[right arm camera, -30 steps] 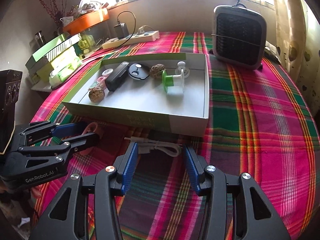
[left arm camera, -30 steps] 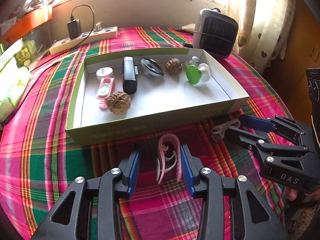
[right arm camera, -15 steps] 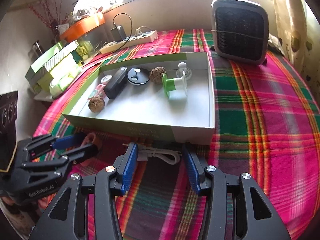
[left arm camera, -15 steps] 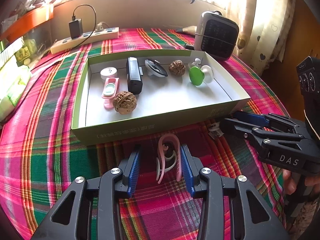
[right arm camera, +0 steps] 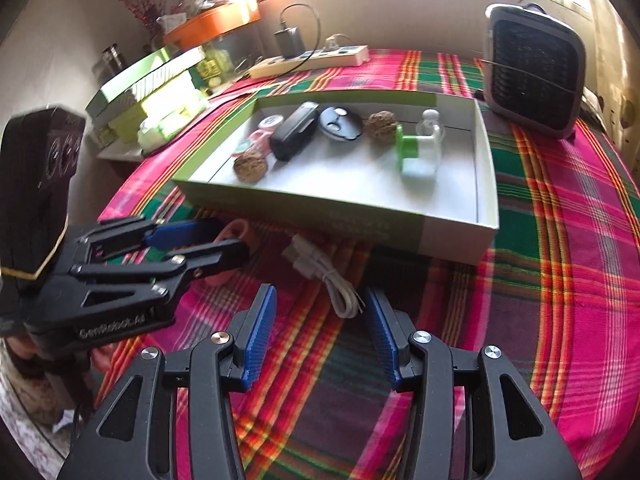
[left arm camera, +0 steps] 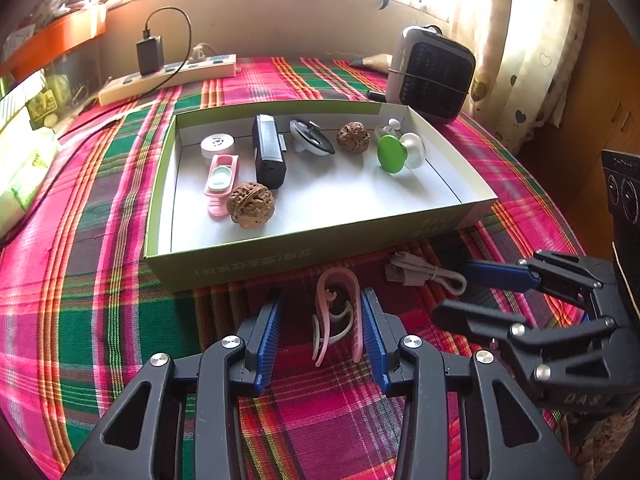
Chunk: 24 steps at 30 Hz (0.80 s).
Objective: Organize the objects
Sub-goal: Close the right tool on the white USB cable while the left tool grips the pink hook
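Pink ear-hook clip (left arm camera: pixel 337 314) on plaid cloth (left arm camera: pixel 80 312), near side of green box (left arm camera: pixel 304 258), between parted left gripper (left arm camera: pixel 320 320) pads, ungrasped. Right gripper (right arm camera: pixel 320 316), also spread, straddles white cable (right arm camera: pixel 326 276). Both poised for boxing.

The left hand-held gripper (right arm camera: pixel 208 246) carries "GenRobot.AI" in pale letters along its black body. The right hand-held gripper (left arm camera: pixel 476 292) shows "DAS" (faint, low on its body). The green box (left arm camera: pixel 248 266) has printed characters on its near wall, too small to read.
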### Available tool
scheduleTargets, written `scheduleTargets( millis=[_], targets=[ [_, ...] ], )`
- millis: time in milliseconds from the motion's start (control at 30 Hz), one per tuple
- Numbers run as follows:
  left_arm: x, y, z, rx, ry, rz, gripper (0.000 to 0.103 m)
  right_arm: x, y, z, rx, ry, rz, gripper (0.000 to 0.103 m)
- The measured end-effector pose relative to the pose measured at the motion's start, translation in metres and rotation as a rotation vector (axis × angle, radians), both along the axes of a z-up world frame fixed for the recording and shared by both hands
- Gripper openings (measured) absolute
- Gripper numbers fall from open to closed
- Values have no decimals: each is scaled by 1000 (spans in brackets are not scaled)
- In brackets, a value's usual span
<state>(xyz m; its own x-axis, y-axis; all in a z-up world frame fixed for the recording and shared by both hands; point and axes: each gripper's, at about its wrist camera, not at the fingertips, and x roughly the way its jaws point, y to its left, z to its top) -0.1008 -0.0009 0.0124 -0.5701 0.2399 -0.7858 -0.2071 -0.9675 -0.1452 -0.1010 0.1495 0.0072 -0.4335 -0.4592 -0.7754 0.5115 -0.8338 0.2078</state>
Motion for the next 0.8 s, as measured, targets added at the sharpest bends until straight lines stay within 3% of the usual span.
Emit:
scheduleTargets(
  millis=[433,800],
  targets=[
    [1,-2,-1,2,-3,-4,37,-4,-25,-1,152,104,13,48],
    [1,1,-1,-19,8,-11,37,-6,-32,-5,181,132,10,48]
  ],
)
